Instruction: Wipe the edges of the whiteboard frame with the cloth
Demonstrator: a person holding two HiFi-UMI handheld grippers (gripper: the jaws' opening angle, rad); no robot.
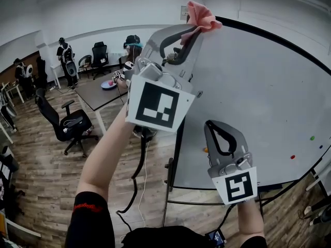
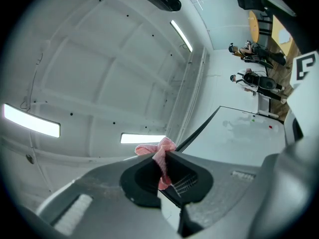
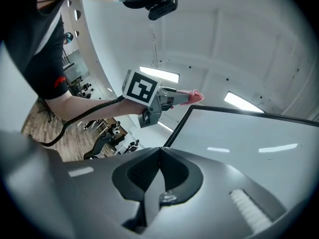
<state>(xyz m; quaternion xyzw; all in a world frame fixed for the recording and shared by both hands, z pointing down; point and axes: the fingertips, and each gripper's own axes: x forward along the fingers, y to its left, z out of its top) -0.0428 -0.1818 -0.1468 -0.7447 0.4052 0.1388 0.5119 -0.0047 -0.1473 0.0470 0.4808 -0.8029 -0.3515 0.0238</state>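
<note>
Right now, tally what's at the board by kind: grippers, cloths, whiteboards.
grippers: 2, the left gripper and the right gripper
pink cloth: 1
whiteboard: 1
total: 4

Bright, even light from ceiling strips (image 2: 32, 121) above left gripper (image 2: 164, 158), strips blown out. Heavy fisheye w/ dark corners; gripper body nr lens soft.

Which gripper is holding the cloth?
The left gripper, raised by the top corner of the whiteboard, jaws shut on the pink cloth. The right gripper sits lower, jaws together on nothing.
</note>
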